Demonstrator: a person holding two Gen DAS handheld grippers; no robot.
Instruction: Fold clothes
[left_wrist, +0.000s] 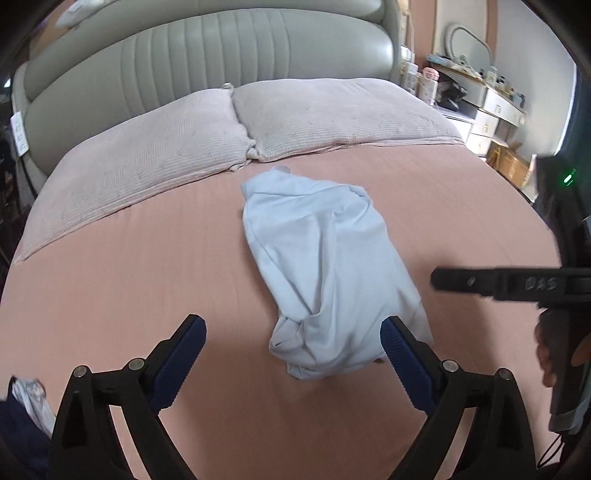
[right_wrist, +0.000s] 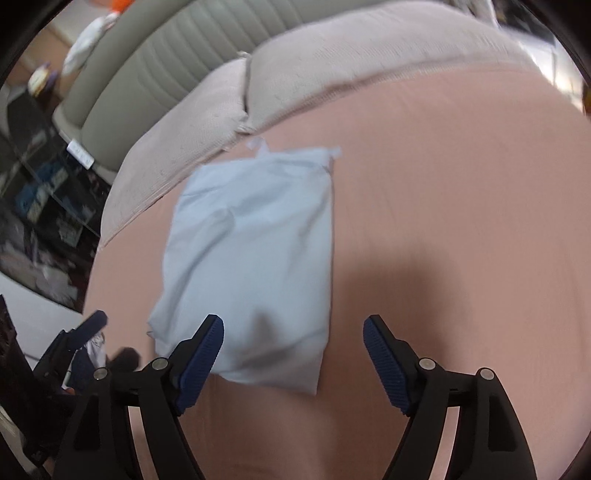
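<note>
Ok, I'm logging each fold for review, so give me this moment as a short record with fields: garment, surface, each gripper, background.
garment: light blue garment, folded into a rough oblong, lying flat with creases at its near end
surface: pink bed sheet
left gripper: open, nothing clamped, near end of garment between its fingers
right gripper: open, holding nothing, over the garment's near right corner
background: two pillows against a grey padded headboard

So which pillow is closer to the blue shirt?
The right pillow; the light blue shirt's top corner nearly reaches its front edge, while the left pillow sits farther off.
</note>
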